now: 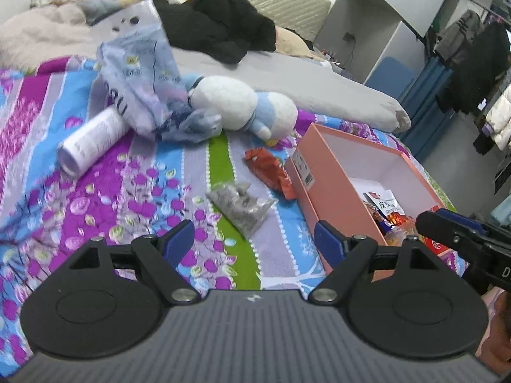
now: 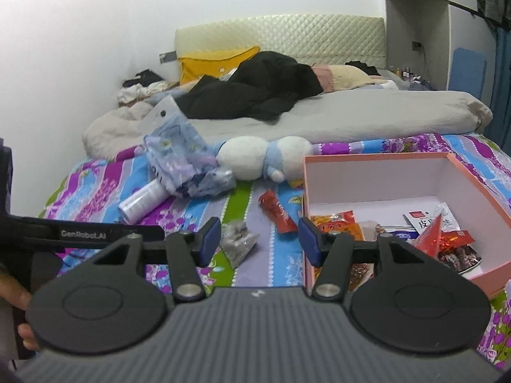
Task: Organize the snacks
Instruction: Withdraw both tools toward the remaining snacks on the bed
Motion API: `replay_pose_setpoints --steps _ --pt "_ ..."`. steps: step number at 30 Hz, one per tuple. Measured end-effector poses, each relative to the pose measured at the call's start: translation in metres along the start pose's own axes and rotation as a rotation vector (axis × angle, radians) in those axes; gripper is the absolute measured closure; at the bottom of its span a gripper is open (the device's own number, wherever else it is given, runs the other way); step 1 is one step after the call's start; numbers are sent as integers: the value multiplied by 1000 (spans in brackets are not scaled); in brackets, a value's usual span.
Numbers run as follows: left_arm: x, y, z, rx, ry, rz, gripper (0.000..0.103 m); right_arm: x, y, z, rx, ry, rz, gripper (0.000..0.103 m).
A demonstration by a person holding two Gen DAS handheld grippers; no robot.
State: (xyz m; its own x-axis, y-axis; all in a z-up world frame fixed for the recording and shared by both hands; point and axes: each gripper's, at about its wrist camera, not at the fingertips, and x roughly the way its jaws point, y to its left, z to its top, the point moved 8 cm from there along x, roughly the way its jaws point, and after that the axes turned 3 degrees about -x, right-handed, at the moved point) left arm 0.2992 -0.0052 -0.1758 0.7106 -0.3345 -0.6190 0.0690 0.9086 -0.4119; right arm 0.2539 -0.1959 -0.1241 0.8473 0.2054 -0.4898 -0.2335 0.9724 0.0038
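Observation:
My left gripper (image 1: 254, 239) hangs open over the flowered bedspread with nothing between its blue pads. Just ahead of it lies a clear packet of dark snacks (image 1: 242, 206), and beyond that a red snack packet (image 1: 271, 172). To the right is an open pink box (image 1: 335, 191) holding several snack packets (image 1: 389, 214). My right gripper (image 2: 259, 239) is also open and empty, near the box's (image 2: 367, 158) left wall. From this view the clear packet (image 2: 238, 239) lies on the bed below its left pad, and the red packet (image 2: 278, 212) lies farther ahead. More snack packets (image 2: 431, 233) lie inside the box.
A white and blue plush toy (image 1: 242, 102), a crumpled blue patterned bag (image 1: 150, 73) and a white roll (image 1: 92, 137) lie behind the snacks. Black clothes (image 2: 255, 89), a grey duvet (image 2: 367, 115) and a yellow pillow (image 2: 217, 60) fill the bed's far end.

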Motion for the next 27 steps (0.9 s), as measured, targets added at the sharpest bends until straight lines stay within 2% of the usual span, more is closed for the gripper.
replay_pose_setpoints --steps 9,15,20,27 --pt "37 22 -14 -54 34 7 17 43 6 -1 -110 63 31 48" --pt "72 37 -15 -69 62 13 8 81 12 9 -202 106 66 49" --pt "108 44 -15 -25 99 18 7 123 16 18 -292 163 81 53" --pt "155 38 -10 50 138 -34 2 191 21 25 -352 267 83 53"
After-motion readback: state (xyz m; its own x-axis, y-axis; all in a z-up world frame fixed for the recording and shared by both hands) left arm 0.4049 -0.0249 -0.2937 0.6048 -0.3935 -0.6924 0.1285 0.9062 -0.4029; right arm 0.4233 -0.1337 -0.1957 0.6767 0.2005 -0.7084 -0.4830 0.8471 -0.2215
